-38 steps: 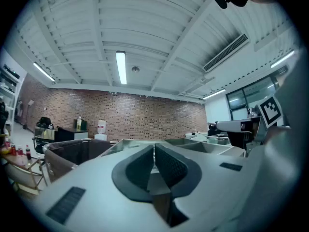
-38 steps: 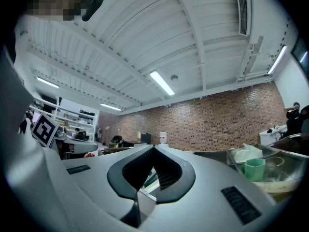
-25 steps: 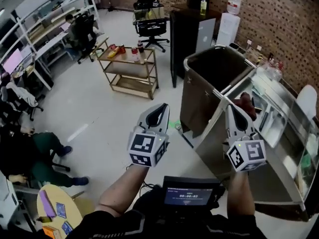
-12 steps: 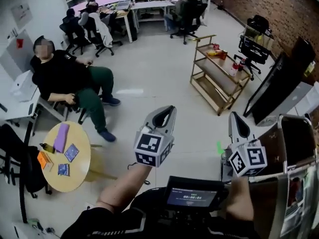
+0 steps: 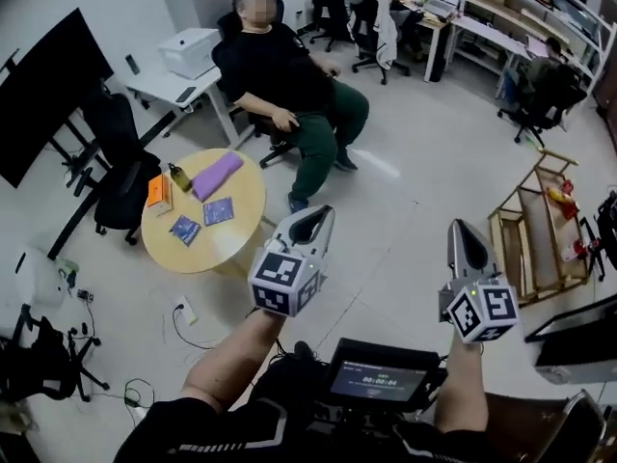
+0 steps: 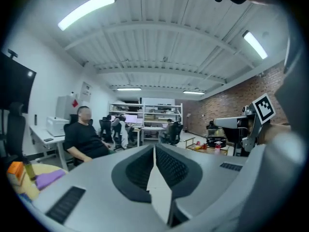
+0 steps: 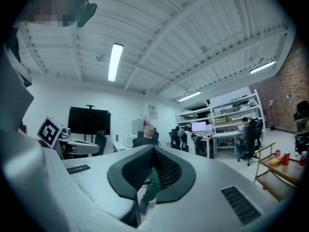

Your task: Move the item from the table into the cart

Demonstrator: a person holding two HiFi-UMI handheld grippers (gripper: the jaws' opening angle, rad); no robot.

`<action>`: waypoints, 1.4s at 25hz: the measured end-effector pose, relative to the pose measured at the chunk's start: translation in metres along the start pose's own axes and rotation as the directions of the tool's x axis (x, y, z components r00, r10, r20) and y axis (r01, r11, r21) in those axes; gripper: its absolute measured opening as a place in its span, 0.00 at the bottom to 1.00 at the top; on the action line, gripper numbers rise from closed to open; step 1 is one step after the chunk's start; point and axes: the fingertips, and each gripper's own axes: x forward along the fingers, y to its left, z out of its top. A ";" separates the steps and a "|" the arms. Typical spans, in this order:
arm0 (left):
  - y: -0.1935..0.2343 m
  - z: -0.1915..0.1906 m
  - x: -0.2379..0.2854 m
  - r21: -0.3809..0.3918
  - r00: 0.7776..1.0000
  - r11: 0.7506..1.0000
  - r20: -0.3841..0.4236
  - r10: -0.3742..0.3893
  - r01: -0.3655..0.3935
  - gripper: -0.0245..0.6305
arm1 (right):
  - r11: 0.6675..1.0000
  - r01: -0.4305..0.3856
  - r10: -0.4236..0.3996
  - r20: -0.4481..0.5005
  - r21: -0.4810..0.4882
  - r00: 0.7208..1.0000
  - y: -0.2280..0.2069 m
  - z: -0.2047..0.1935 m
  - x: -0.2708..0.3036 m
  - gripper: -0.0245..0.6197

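Nearest, a small black device with a lit screen (image 5: 374, 379) sits at the person's chest, and a bare forearm reaches forward on either side of it. The left gripper (image 5: 324, 212) is held out over the pale floor with its marker cube towards the camera. In its own view the left gripper (image 6: 154, 150) has its two ribbed pads pressed together, with nothing between them. The right gripper (image 5: 461, 228) is level with it and well to the side. The right gripper (image 7: 153, 150) likewise has its jaws closed on each other and holds nothing.

Beyond the left gripper stands a round yellow table (image 5: 207, 254), clear of both grippers. On it lie a purple pouch (image 5: 216, 175), an orange box (image 5: 159, 191), a small bottle (image 5: 179, 177) between the two, and two blue packets (image 5: 183, 229) (image 5: 219, 210) side by side nearer the middle. None of these is touched by a gripper. I cannot tell which of them is the item meant. Loose cables (image 5: 178, 321) trail on the floor beside the table foot.

A black office chair (image 5: 120, 177) stands just left of the table, and a seated person (image 5: 289, 85) in dark clothes is behind it. To the right, well apart, is a wooden shelf trolley (image 5: 535, 230) with small things on its top. Further left are a large black screen (image 5: 43, 90) and a white printer (image 5: 189, 51) on a desk, and more people sit at desks along the far wall.
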 end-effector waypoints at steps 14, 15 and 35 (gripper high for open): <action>0.436 -0.049 -0.186 -0.067 0.861 0.858 -0.036 0.507 -0.509 0.07 | 0.891 -0.455 0.450 -0.119 -0.016 0.885 0.336 -0.058 0.352 0.10; 0.459 -0.052 -0.196 -0.070 0.848 0.845 -0.040 0.529 -0.531 0.07 | 0.876 -0.481 0.475 -0.131 -0.015 0.870 0.358 -0.064 0.371 0.10; 0.702 -0.141 -0.228 -0.181 0.613 0.586 -0.245 0.751 -0.790 0.10 | 0.426 -0.905 0.828 -0.406 0.005 0.388 0.643 -0.189 0.626 0.26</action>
